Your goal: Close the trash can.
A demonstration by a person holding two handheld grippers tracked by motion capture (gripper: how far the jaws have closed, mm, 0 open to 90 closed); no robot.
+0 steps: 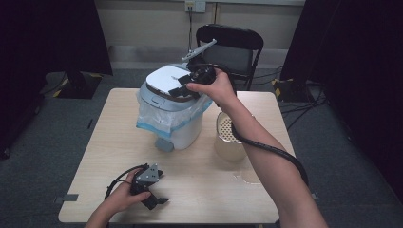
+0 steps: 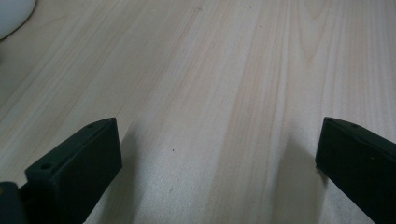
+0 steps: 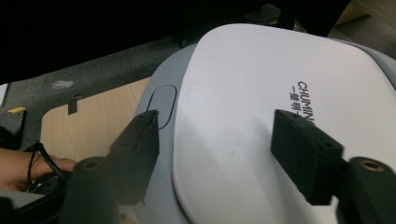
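- High view: the lidded bin (image 1: 172,111) stands near the tabletop's far edge; right gripper (image 1: 183,89) rests over its white lid (image 1: 164,78), jaws apart, gripping nothing
- Press squarely on the lid; avoid tipping
- Left gripper (image 1: 154,195) idles wide open near the front edge; keep it clear

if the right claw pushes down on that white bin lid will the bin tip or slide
Probably not tip: the bin looks squat and stands flat on the table. The lid looks smooth and glossy, so the right claw may slip. The loose plastic liner would likely just crumple.
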